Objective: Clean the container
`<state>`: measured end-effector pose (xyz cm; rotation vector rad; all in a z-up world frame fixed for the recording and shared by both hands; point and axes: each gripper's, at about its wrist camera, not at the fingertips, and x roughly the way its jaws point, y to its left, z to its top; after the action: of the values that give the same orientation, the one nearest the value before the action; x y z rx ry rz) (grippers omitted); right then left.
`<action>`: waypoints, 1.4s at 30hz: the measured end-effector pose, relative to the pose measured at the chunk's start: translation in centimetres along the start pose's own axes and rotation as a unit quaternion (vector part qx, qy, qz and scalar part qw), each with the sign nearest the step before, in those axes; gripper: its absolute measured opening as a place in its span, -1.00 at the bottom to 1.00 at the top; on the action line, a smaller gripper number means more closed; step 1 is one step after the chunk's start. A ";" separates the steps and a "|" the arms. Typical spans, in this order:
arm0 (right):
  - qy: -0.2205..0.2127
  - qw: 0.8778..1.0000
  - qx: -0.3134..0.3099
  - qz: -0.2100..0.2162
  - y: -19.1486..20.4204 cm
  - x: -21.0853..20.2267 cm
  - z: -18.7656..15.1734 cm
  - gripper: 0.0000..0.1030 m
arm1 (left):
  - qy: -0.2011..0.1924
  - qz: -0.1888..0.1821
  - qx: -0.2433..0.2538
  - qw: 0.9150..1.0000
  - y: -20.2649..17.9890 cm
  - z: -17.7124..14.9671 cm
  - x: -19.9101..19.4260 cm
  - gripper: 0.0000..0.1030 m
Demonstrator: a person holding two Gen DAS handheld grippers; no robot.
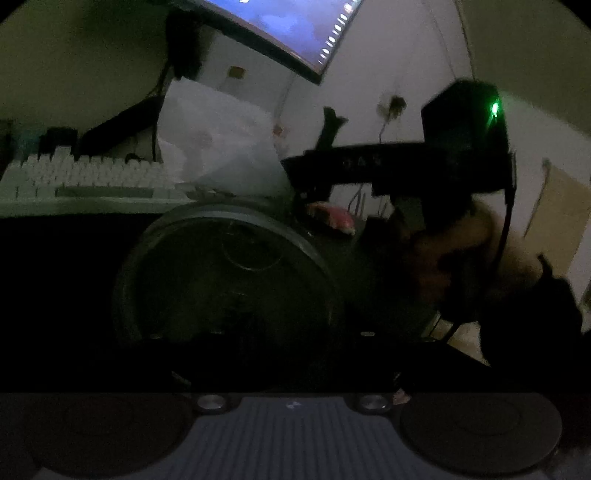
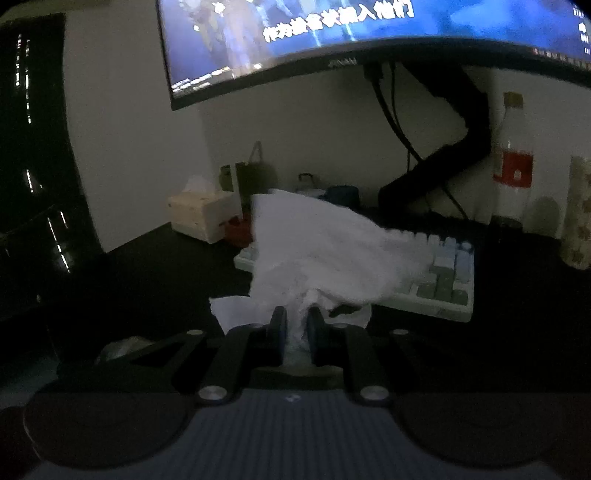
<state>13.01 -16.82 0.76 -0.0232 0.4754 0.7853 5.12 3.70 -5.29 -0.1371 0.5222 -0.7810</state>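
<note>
A round dark container (image 1: 229,273) with a grey rim fills the middle of the left wrist view, tipped so its opening faces the camera. Its lower edge runs into my left gripper (image 1: 280,354), whose fingers are almost lost in the dark and seem closed on that rim. My right gripper (image 2: 295,325) is shut on a crumpled white tissue (image 2: 325,251) that billows forward from its pads. In the left wrist view the right gripper (image 1: 295,173) hovers above the container's far rim with the tissue (image 1: 221,147) spreading to its left. A hand (image 1: 450,258) holds it.
The room is dim. A white keyboard (image 2: 443,280) lies on the dark desk under a lit monitor (image 2: 332,33). A tissue box (image 2: 199,218) stands at the back left and a red-labelled bottle (image 2: 513,173) at the right. A pink object (image 1: 332,218) lies behind the container.
</note>
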 end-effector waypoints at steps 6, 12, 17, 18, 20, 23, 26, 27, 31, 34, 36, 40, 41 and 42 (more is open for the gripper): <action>-0.010 1.000 -0.002 -0.011 0.0 0.2 -0.2 -0.69 | -0.015 -0.003 -0.018 1.000 1.3 -0.5 -0.7 -0.17; -0.015 0.999 0.004 -0.042 -0.6 0.8 -0.2 -0.68 | -0.029 -0.009 -0.037 0.999 2.2 -0.8 -1.4 0.01; -0.018 0.999 -0.002 -0.032 -0.4 1.0 -0.4 -0.68 | -0.017 -0.023 -0.030 0.999 2.0 -0.8 -2.6 0.05; -0.019 0.999 -0.002 -0.031 -0.4 1.1 -0.4 -0.68 | -0.014 -0.031 -0.026 0.999 1.9 -0.9 -2.8 0.06; -0.019 0.999 0.005 -0.026 -0.7 1.2 -0.3 -0.68 | -0.007 -0.061 -0.009 0.998 1.5 -0.7 -2.5 0.06; -0.020 0.999 0.016 -0.018 -0.8 1.1 -0.4 -0.68 | -0.006 -0.090 0.019 0.996 1.1 -0.3 -3.0 0.21; -0.021 1.000 0.018 -0.014 -0.4 0.6 -0.5 -0.68 | -0.008 -0.104 0.031 0.994 0.4 -0.3 -4.1 0.27; -0.022 1.000 0.018 -0.012 -0.2 0.4 -0.5 -0.68 | -0.011 -0.107 0.030 0.994 0.4 -0.3 -4.3 0.27; -0.023 1.000 0.019 -0.006 0.4 -0.3 -0.7 -0.68 | -0.008 -0.055 0.008 0.998 1.0 0.0 -3.2 0.27; -0.024 1.000 0.020 -0.002 0.8 -0.8 -0.8 -0.68 | 0.002 -0.022 -0.005 1.000 1.7 -0.3 -2.1 0.27; -0.024 0.999 0.021 0.001 1.1 -1.1 -0.8 -0.68 | -0.005 -0.019 -0.014 1.000 2.0 -0.2 -2.0 0.27; -0.021 1.000 0.008 0.020 2.4 -0.7 -0.6 -0.68 | -0.013 -0.004 -0.019 1.000 1.9 -0.2 -1.7 0.28; -0.022 0.999 0.002 0.024 2.6 -0.5 -0.6 -0.68 | -0.015 0.002 -0.015 1.000 1.8 -0.3 -1.6 0.28; -0.021 0.999 -0.001 0.026 2.7 -0.4 -0.6 -0.68 | -0.018 0.010 -0.012 1.000 1.6 -0.4 -1.5 0.30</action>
<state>10.69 -15.30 0.83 0.0049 0.4361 0.8362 5.10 5.92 -5.54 -0.1671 0.4983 -0.7528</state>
